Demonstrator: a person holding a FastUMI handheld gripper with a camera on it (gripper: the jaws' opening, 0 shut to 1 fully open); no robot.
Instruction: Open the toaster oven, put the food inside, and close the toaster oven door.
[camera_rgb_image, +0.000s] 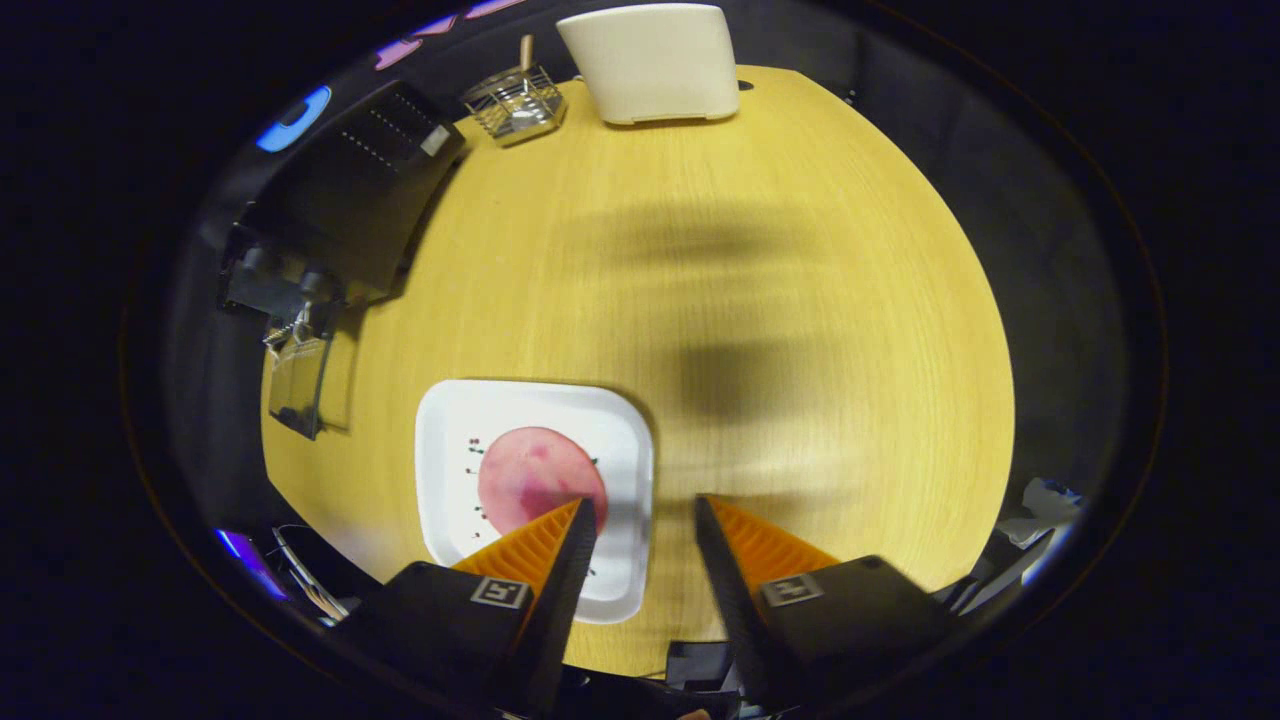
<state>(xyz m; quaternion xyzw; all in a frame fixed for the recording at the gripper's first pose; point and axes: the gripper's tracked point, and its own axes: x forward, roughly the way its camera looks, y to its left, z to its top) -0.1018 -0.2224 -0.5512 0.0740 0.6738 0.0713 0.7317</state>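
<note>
A round pink slice of food (530, 480) lies on a white square plate (610, 420) on the yellow wooden table. My gripper (645, 505) hangs above the table, open, with nothing between its fingers. The left fingertip overlaps the food's near edge in view, and the right fingertip is over bare wood beside the plate. The black toaster oven (365, 190) stands at the table's far left, and its door (298, 375) hangs open and down toward the plate.
A wire basket (515, 102) holding a wooden handle sits at the far side of the table. Next to it stands a white rounded appliance (655, 62). Bare wood (820, 330) spreads right of the plate.
</note>
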